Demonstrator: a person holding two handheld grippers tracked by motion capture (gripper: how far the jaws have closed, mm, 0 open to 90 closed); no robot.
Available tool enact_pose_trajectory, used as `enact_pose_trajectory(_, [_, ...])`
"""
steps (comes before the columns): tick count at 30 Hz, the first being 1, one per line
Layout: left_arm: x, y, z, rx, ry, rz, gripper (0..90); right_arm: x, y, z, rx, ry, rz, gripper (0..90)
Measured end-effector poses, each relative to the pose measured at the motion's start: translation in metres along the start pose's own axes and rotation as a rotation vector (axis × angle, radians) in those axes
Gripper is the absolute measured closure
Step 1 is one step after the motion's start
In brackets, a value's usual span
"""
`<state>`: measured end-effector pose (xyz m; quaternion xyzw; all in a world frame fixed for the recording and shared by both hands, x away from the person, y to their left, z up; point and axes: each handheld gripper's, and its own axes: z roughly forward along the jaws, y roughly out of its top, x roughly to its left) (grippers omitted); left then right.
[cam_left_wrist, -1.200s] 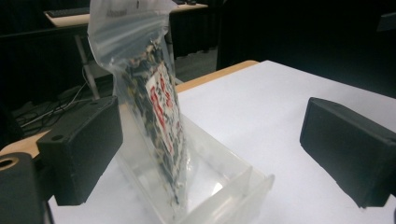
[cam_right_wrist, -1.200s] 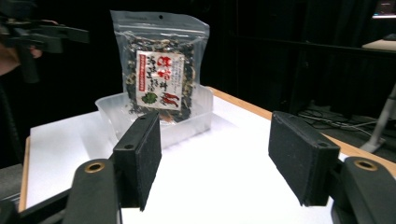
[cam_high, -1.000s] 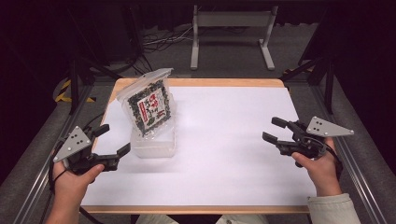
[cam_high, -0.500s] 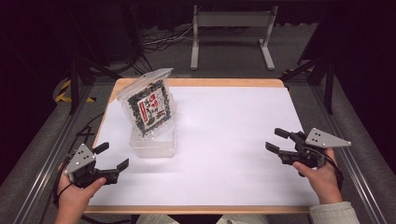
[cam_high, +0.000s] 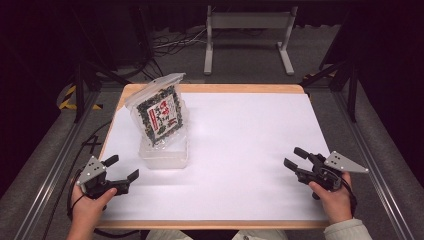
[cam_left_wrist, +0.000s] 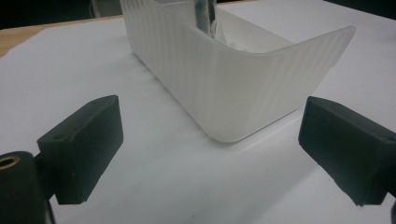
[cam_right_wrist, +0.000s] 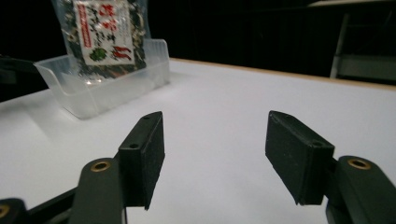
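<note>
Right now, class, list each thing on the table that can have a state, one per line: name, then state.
Snack bag: sealed, standing tilted in the tub.
Plastic tub: upright on the white sheet, no lid, untouched.
Left gripper: open, nothing between its jaws, near the tub.
Right gripper: open, nothing between its jaws, far from the tub.

a metal stand (cam_high: 248, 30) and what look like cables (cam_high: 172, 44) lie behind the table (cam_high: 240, 88).
</note>
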<state>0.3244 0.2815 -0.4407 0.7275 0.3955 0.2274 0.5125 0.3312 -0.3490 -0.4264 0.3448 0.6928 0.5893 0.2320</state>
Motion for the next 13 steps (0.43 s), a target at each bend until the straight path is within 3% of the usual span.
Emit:
enact_pose_trajectory(3, [-0.0007, -0.0007, -0.0006, -0.002, -0.001, -0.003, 7.5, -0.0046, -0.0078, 0.0025, 0.053, -0.032, -0.020, 38.1])
enact_pose_trajectory(5, [-0.0010, -0.0011, 0.0000, 0.003, -0.002, 0.003, 7.6, -0.0066, -0.0095, 0.0030, 0.049, -0.035, 0.000, 37.6])
enact_pose_trajectory(13, [-0.0022, -0.0009, 0.0013, 0.002, -0.002, -0.007, 7.4, -0.0048, -0.0078, 0.0037, 0.049, -0.047, -0.009, 35.6])
